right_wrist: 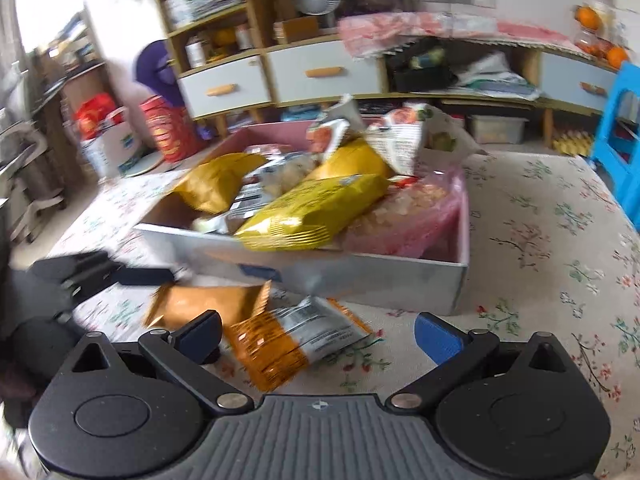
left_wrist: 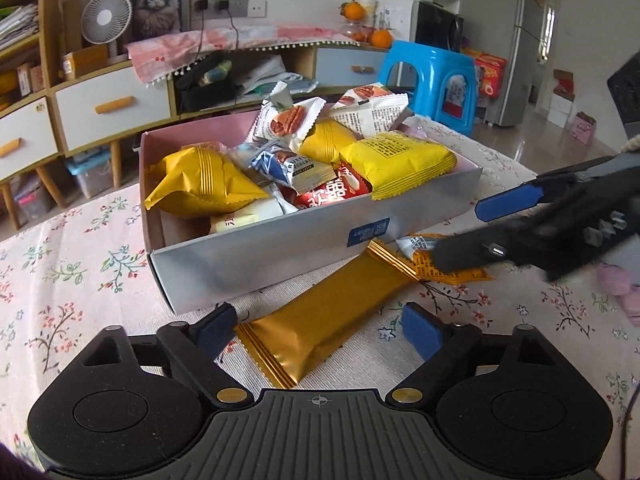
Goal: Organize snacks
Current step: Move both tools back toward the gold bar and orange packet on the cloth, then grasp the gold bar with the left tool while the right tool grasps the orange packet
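Observation:
An open grey box [left_wrist: 260, 256] with a pink lining stands on the floral tablecloth, heaped with yellow, white and red snack packets. In front of it lies a gold bar wrapper [left_wrist: 332, 312]. My left gripper [left_wrist: 320, 328] is open, its blue pads either side of the wrapper's near end without pressing on it. To the right, my right gripper [left_wrist: 460, 232] hovers over an orange-and-white packet [left_wrist: 452, 274]. In the right wrist view that packet [right_wrist: 288, 340] lies between the open fingers of my right gripper [right_wrist: 320, 336], beside the gold wrapper [right_wrist: 208, 304] and the box [right_wrist: 360, 280].
The floral tablecloth [left_wrist: 72, 280] stretches left and right of the box. Beyond the table stand a low cabinet with white drawers [left_wrist: 112, 104], a small fan [left_wrist: 106, 18] and a blue plastic stool [left_wrist: 428, 76]. The far table edge runs just behind the box.

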A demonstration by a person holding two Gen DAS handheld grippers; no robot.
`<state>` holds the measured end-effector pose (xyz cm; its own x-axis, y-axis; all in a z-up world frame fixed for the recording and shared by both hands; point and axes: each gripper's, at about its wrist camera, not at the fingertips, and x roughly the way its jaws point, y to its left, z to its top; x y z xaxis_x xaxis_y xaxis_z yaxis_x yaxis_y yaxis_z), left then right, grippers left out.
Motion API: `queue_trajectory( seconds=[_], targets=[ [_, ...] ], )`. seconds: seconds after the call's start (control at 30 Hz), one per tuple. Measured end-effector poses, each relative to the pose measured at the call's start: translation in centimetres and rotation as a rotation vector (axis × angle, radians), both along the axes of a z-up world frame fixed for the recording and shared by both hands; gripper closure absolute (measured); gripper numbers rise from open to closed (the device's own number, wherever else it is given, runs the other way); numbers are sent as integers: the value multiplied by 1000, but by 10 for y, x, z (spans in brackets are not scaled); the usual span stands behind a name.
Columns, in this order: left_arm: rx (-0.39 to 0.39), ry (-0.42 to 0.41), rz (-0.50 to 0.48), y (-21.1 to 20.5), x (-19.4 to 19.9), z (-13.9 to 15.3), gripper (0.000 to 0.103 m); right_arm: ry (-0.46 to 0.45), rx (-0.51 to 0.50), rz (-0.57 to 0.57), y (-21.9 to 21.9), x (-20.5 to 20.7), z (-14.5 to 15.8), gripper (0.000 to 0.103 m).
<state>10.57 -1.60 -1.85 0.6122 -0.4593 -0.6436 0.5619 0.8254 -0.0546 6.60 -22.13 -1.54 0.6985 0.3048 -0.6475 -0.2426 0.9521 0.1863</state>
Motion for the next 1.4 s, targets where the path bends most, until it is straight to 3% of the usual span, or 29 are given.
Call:
queue_trajectory(
  seconds=[0.17,0.37,0.67,1.03,1.27,1.4],
  targets=[
    [-2,12,15,-5,-8,4,37,32,-12,-105,1,14,-2,12],
    [5,47,43,-9,-15,9,49,67,-116,-101,4,15,-11,14],
    [75,137,-36,-11,-23,20,51,92,-192,-76,-7,11,-11,16],
    [12,90,59,-22,-18,12,49,67,-138,0,-8,13,-11,19],
    [40,39,101,-37,-27,12,58,35,-182,39,-2,8,-10,28],
    [57,33,133,-42,-33,14,66,31,-181,58,0,4,-8,41]
  ],
)
